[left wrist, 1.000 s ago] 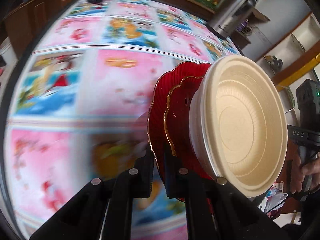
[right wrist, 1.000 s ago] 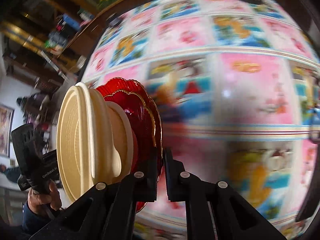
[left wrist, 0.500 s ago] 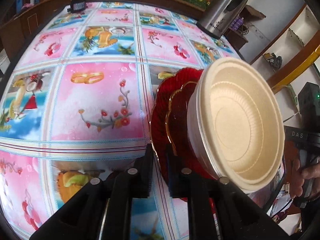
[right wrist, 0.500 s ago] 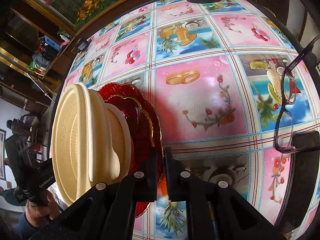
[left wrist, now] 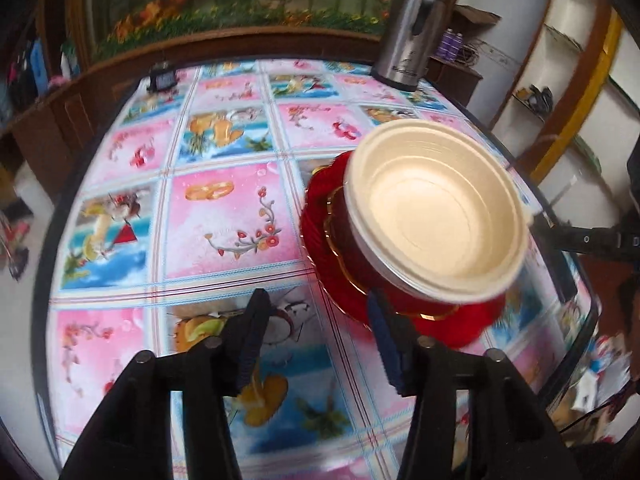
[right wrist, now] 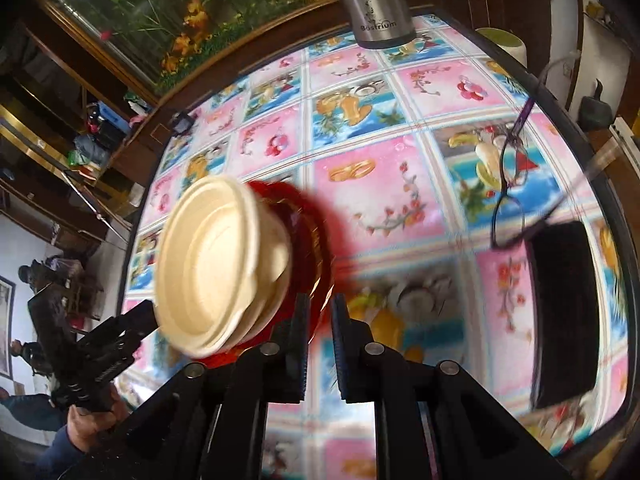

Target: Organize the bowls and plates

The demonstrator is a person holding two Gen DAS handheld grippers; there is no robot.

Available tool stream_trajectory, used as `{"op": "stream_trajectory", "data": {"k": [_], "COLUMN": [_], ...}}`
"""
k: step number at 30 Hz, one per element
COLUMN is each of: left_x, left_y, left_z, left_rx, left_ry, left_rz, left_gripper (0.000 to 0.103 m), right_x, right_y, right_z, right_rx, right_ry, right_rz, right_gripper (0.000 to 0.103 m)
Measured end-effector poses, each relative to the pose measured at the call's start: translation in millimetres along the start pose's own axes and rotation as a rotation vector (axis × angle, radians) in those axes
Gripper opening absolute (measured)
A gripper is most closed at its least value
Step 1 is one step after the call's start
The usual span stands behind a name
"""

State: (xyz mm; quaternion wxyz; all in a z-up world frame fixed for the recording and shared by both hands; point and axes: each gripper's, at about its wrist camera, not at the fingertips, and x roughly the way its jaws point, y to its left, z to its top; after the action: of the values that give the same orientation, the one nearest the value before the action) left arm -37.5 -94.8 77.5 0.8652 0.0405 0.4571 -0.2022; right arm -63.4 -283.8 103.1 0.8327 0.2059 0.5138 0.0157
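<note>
"Bostrium" on steel flask (right wrist: 376, 4)

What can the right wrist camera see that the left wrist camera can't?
Only the right wrist view shows the eyeglasses and the black case beside them. Only the left wrist view shows the white shelves. Both show the cream bowls stacked on red plates, the steel flask, and the patterned tablecloth.

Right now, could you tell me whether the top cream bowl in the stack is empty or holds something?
Empty: the left wrist view looks straight into the cream bowl and shows only its bare, ridged inside.
</note>
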Motion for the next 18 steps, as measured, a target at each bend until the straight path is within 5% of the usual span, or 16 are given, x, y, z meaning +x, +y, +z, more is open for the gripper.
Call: {"op": "stream_trajectory", "data": {"k": [3,11,18], "left_x": [-13,-35,-54], "left_y": [-12,-25,-30], "left_z": [-7,-10,-9], "left_rx": [0.069,0.148,0.19], "left_ry": [-0.031,-0.083,-0.133], "left_rz": [0.032,0.107,0.181], "left_gripper": [0.057,0.074,0.089], "right_x": [-3,1,-7], "right_y": [14,38,57], "right_z": [-21,-49,-53], "right_rx": [0.011,-0.008,-0.057], "right_ry": [0.001,0.025,-0.007], "right_rz": [0.022,0.042,0.053], "right_gripper": [0.039,0.041,0.056]}}
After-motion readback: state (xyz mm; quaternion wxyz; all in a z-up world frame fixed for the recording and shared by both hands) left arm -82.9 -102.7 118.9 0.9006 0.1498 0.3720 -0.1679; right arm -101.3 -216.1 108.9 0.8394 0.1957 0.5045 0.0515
